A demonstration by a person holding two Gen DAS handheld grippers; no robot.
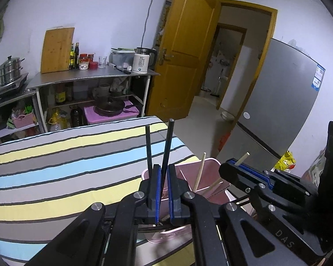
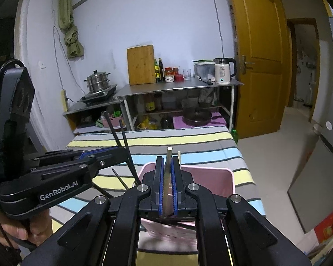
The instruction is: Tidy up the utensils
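My left gripper (image 1: 163, 168) is shut on a pair of black chopsticks (image 1: 166, 148) that stick up over the pink bin (image 1: 211, 164). My right gripper (image 2: 167, 161) is shut on pale wooden chopsticks (image 2: 168, 155), also above the pink bin (image 2: 211, 175). The right gripper shows in the left wrist view (image 1: 230, 164) with a pale tip sticking out. The left gripper shows in the right wrist view (image 2: 119, 153) with the black chopsticks (image 2: 122, 133). More pale chopsticks (image 1: 199, 170) lean inside the bin.
The bin stands on a table with a striped cloth (image 1: 66, 166). A loose black chopstick (image 2: 119, 178) lies on the cloth left of the bin. A steel shelf (image 1: 88, 77) with kitchenware stands behind, a wooden door (image 1: 188, 55) and a fridge (image 1: 277, 99) to the right.
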